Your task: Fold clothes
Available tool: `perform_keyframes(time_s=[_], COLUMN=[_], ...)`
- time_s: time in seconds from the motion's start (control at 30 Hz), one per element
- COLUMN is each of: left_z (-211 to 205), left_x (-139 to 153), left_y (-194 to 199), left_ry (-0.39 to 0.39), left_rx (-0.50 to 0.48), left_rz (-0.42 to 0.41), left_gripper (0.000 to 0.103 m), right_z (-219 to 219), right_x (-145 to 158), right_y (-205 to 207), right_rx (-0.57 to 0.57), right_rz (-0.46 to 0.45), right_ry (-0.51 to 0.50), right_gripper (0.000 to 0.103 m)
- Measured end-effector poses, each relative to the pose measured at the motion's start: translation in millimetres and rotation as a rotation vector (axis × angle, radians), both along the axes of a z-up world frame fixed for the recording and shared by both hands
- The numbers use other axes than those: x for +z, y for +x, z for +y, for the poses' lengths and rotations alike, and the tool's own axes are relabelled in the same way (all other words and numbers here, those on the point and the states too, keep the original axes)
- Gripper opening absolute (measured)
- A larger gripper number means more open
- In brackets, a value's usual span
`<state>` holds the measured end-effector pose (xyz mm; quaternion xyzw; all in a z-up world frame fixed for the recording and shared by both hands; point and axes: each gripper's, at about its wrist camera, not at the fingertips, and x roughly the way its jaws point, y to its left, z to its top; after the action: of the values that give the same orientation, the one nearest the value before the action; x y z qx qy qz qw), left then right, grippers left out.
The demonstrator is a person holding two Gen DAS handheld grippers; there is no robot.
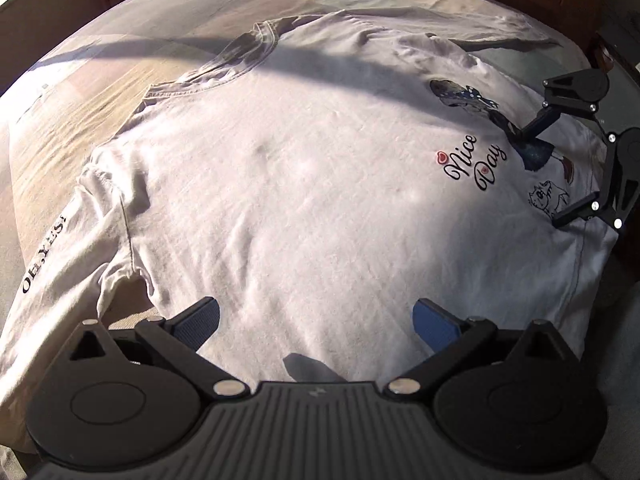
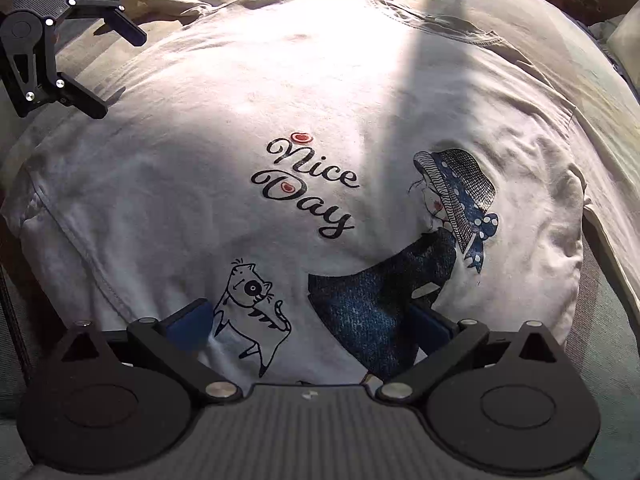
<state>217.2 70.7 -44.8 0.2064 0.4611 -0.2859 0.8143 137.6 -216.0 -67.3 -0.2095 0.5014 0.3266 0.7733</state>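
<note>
Left gripper (image 1: 316, 324) hangs spread wide over the hem of the white T-shirt (image 1: 304, 200), gripping nothing. Right gripper (image 2: 310, 328) likewise gapes, empty, above the printed cat and skirt near the shirt's lower edge. Shirt lies flat, face up, sleeves out, on the bed (image 1: 100, 92); bare bedspread around it. Sun and shadow bands cross the cloth.

The white long-sleeved shirt (image 1: 304, 184) lies flat, front up, on my bed, sleeves spread, printed "Nice Day" (image 2: 308, 186) with a girl and cat.
</note>
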Motion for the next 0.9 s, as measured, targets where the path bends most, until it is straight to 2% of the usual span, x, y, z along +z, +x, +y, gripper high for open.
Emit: perform_keyframes(time_s=[0.1,0.2,0.27,0.33,0.53,0.7,0.8,0.9], left_z=[-5,-6,1,11,8,-26,-61,-94], left_x=[-8,-19,-31,-34,-29,-11,-1,7], left_y=[40,62,64,54,49,66,75,84], left_ry=[-0.054,-0.075,-0.087,-0.111,-0.064,-0.079,-0.078,-0.089], left_rx=[0.016,0.027,0.081,0.137,0.226,0.189,0.159,0.165], left_rz=[-0.032,-0.010,0.049,0.048,0.093,0.068,0.046,0.052], left_gripper=[0.102,0.102,0.102,0.102,0.102,0.102,0.102,0.102], right_z=[1,2,2,3,4,8,-1,-25], right_x=[0,0,1,1,1,2,9,23], right_y=[2,4,5,5,4,13,22,41], right_rx=[0.003,0.010,0.012,0.009,-0.022,-0.022,-0.066,-0.138], right_rz=[0.008,0.018,0.024,0.025,0.022,0.058,0.077,0.036], right_ry=[-0.008,-0.013,-0.018,-0.024,-0.025,-0.046,0.019,0.093], right_gripper=[0.103,0.103,0.103,0.103,0.103,0.103,0.103,0.103])
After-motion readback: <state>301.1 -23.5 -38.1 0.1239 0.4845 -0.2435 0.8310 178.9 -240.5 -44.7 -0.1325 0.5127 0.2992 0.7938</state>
